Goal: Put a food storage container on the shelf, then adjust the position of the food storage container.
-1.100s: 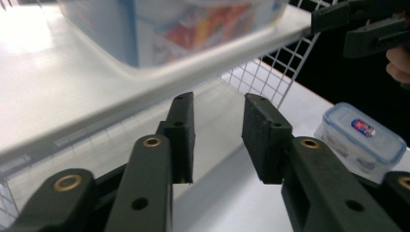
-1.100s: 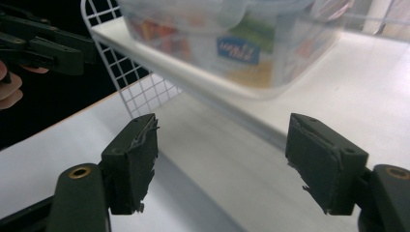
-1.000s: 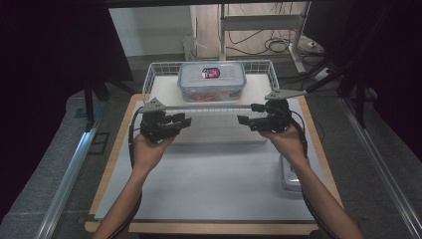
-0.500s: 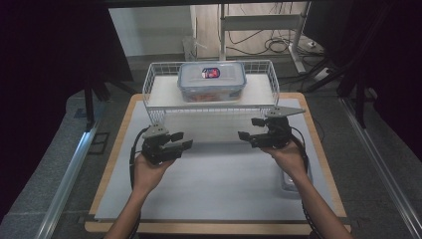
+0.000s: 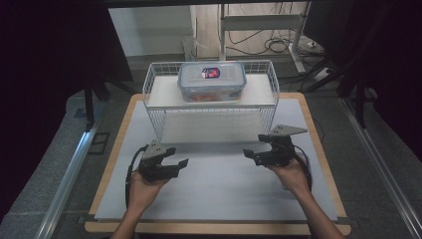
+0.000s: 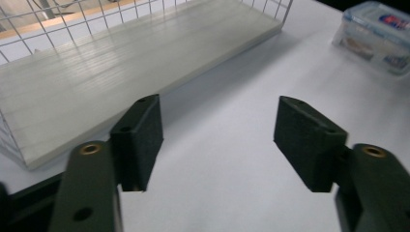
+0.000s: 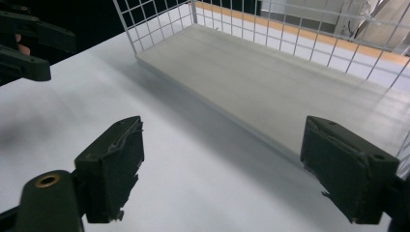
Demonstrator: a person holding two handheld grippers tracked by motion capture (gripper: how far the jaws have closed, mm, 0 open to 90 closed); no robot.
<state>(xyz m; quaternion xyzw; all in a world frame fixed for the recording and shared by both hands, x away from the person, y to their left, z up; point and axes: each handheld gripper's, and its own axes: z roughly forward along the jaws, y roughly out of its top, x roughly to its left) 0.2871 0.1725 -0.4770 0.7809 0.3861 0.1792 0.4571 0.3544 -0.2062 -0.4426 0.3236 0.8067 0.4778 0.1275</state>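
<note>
Both hands low over the white bench (image 5: 219,199), near its front edge. Left tool (image 5: 175,165) has its jaws well apart with nothing between them, only bare bench beneath; they have just been opening. Right tool (image 5: 253,155) likewise stands wide and empty, its jaws having just opened a little further. The two tools face inward toward each other, well apart, which reads as hands drawn back after letting go rather than lining up on anything. Behind them sits the wire rack (image 5: 161,122), its lower board bare. On its top shelf, toward the middle, rests the clear lidded box (image 5: 211,81), flat and square to the rack, likely set there so the lid stays level. A second lidded box (image 6: 379,34) lies on the bench off to one side in the left gripper view. Against a second earlier: both hands were up at the rack's front rail, and now sit lower and nearer the person
</note>
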